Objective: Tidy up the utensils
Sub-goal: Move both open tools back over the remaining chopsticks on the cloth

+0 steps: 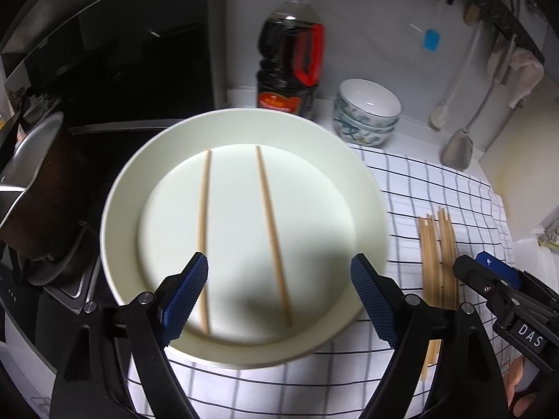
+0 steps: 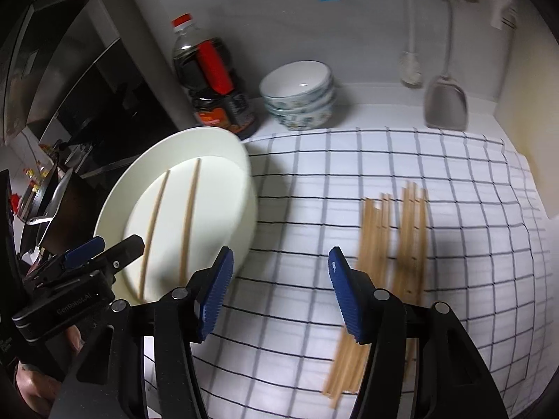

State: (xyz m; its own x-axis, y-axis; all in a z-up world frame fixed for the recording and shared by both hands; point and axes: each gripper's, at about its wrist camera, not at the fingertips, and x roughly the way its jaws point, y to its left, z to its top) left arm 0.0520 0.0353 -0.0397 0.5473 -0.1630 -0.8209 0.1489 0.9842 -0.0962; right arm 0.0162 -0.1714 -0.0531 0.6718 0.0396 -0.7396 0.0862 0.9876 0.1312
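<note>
A white plate (image 1: 118,209) fills the left wrist view, with two wooden chopsticks (image 1: 204,227) (image 1: 272,227) lying apart on it. My left gripper (image 1: 279,260) hovers over the plate's near half, jaws wide open and empty. A bundle of several chopsticks (image 2: 394,244) lies on the checked cloth (image 2: 349,160) to the right of the plate (image 2: 244,181). My right gripper (image 2: 281,255) hangs open over bare cloth between plate and bundle, with nothing between its fingers. Each gripper shows in the other's view: the right gripper (image 1: 475,265) beside the bundle (image 1: 438,262), the left gripper (image 2: 117,244) over the plate.
A dark sauce bottle (image 1: 290,59) and stacked patterned bowls (image 1: 367,111) stand at the back wall. A spatula (image 1: 457,153) and a brush hang at the back right. A pan (image 1: 35,181) sits on the stove at the left, close to the plate.
</note>
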